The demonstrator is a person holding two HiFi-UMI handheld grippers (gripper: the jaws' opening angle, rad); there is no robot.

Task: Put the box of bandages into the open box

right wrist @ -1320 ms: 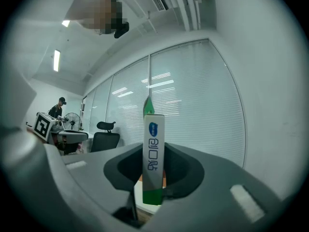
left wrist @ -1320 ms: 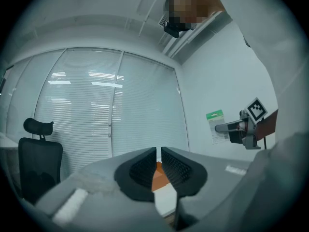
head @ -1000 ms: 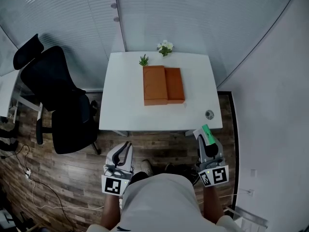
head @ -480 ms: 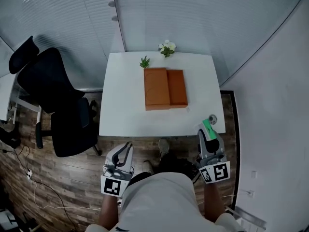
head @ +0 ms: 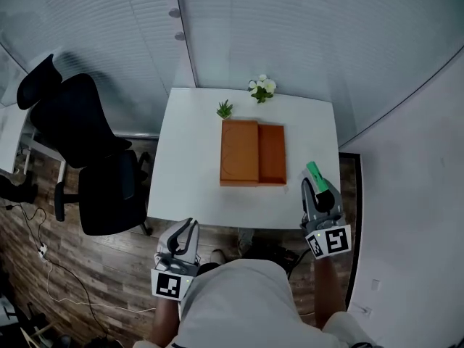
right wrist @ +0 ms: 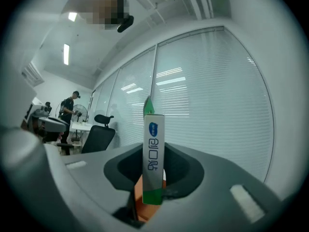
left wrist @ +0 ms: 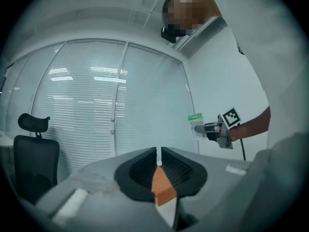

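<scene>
The thin white and green cardboard box of bandages (right wrist: 154, 153) stands upright between the jaws of my right gripper (head: 317, 185), which pinch it at its lower part. In the head view this box (head: 314, 171) is in the air above the near right part of the white rectangular surface (head: 188, 158). It is just beside the open orange box (head: 272, 155), not touching it. The orange box lies in the middle of the surface with its lid folded to the left. My left gripper (head: 187, 232) hangs low, in front of the near edge of the surface. Its jaws are pressed almost together, with nothing between them.
</scene>
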